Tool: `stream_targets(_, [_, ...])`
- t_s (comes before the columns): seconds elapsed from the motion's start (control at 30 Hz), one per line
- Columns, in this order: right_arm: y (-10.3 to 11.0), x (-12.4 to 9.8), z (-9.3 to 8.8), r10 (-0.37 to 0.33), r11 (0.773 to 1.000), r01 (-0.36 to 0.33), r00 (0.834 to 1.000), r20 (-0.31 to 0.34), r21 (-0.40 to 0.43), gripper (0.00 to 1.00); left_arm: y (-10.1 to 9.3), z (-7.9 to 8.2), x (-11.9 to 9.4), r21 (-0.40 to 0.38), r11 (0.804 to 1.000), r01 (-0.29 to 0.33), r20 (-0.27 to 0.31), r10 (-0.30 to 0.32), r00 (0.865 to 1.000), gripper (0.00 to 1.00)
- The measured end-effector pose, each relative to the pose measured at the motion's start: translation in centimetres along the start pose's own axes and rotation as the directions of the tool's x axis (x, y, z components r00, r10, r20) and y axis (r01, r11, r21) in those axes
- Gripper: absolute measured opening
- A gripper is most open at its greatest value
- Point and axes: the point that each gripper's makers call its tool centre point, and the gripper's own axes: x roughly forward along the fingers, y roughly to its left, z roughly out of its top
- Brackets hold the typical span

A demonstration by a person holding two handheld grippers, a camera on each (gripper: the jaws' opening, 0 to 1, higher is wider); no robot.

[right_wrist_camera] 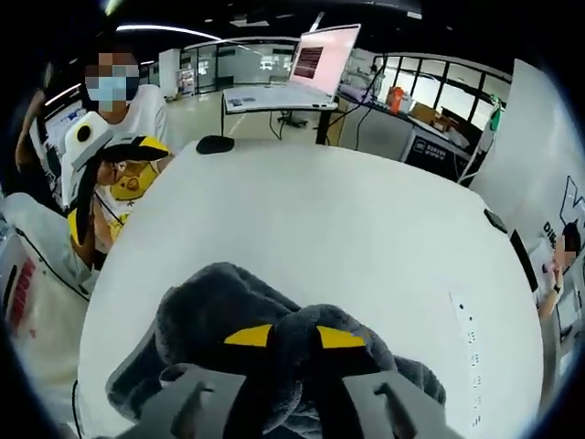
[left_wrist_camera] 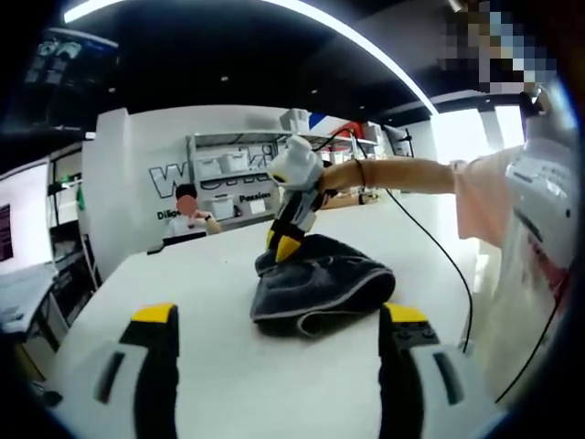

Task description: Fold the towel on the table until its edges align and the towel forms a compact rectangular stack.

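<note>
Dark grey towel [left_wrist_camera: 315,293] bunched on white table [left_wrist_camera: 228,384], no clear long axis, right tool [right_wrist_camera: 294,337] pinching it, left tool [left_wrist_camera: 279,315] wide.

Opposed low views, right nearer, sharing towel [left_wrist_camera: 320,288] and table [right_wrist_camera: 366,247]

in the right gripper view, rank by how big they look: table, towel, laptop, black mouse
1. table
2. towel, though it's closest to the camera
3. laptop
4. mouse

One towel [left_wrist_camera: 315,288], one table [left_wrist_camera: 228,384], two tongs [left_wrist_camera: 281,322] [right_wrist_camera: 294,340]
</note>
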Motion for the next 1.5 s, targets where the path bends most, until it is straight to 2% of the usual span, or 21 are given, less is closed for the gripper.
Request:
stream_targets(0.17, [0.2,0.1,-0.1,-0.005,1.0,0.004,1.0,-0.011,-0.029,0.07,0.1,0.0,0.0,-0.003,1.0,-0.001,-0.001,0.001,1.0,0.95])
stream_targets(0.6, [-0.6,-1.1,0.4,-0.023,1.0,0.023,0.999,0.035,-0.006,0.04,0.0,0.0,0.1,-0.005,1.0,0.004,-0.002,-0.004,1.0,0.95])
stream_targets(0.9, [-1.5,-3.6,1.2,-0.067,0.998,0.066,0.993,0.1,0.011,0.04,-0.3,0.1,0.4,0.0,1.0,0.012,-0.003,-0.012,1.0,0.95])
stream_targets(1.5, [-2.4,-7.5,0.1,-0.119,0.992,0.109,0.981,0.153,0.07,0.04,-1.1,0.7,1.0,0.015,0.999,0.031,-0.004,-0.031,1.0,0.95])
